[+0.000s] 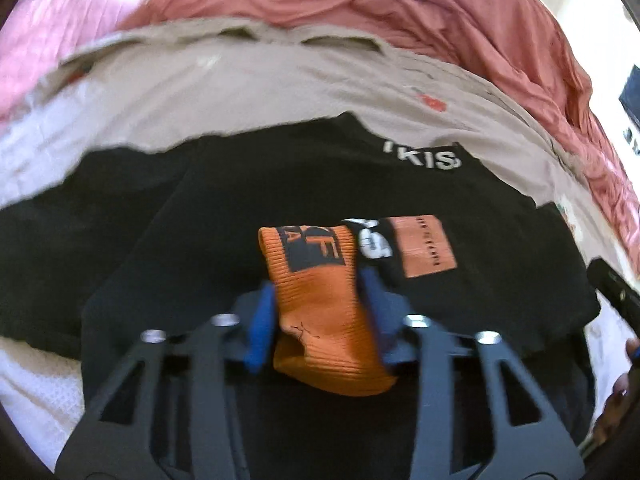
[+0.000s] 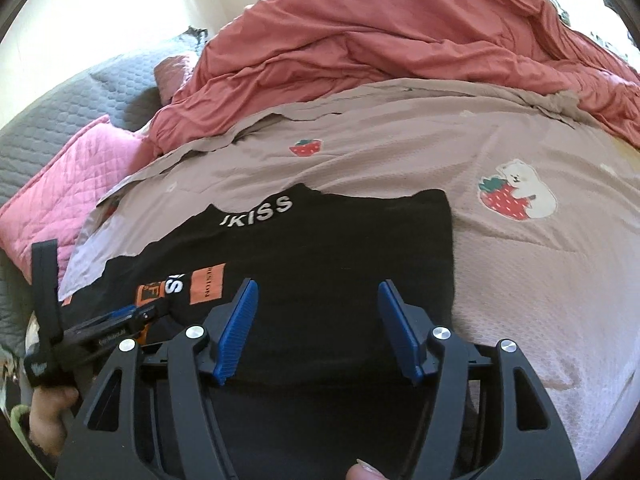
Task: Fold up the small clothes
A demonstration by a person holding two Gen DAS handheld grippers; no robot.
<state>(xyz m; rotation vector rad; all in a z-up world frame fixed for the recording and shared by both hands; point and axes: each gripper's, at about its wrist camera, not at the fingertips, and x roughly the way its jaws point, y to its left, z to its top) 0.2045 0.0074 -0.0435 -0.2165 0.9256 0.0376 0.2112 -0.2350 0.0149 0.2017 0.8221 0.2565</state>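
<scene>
A black shirt (image 2: 332, 248) with white "KISS" lettering lies spread on the bed; it also shows in the left wrist view (image 1: 224, 216). My left gripper (image 1: 318, 292) is shut on the shirt's orange ribbed cuff (image 1: 320, 312), holding the sleeve over the shirt body beside an orange patch (image 1: 424, 246). In the right wrist view the left gripper (image 2: 140, 314) reaches in from the left at the sleeve. My right gripper (image 2: 316, 320) is open and empty, its blue pads (image 2: 240, 320) hovering over the shirt's lower middle.
The shirt rests on a beige bedsheet (image 2: 400, 152) with strawberry prints (image 2: 516, 192). A crumpled red duvet (image 2: 400, 36) lies behind it. A pink quilted pillow (image 2: 68, 188) and a grey quilt (image 2: 80, 112) sit at the left.
</scene>
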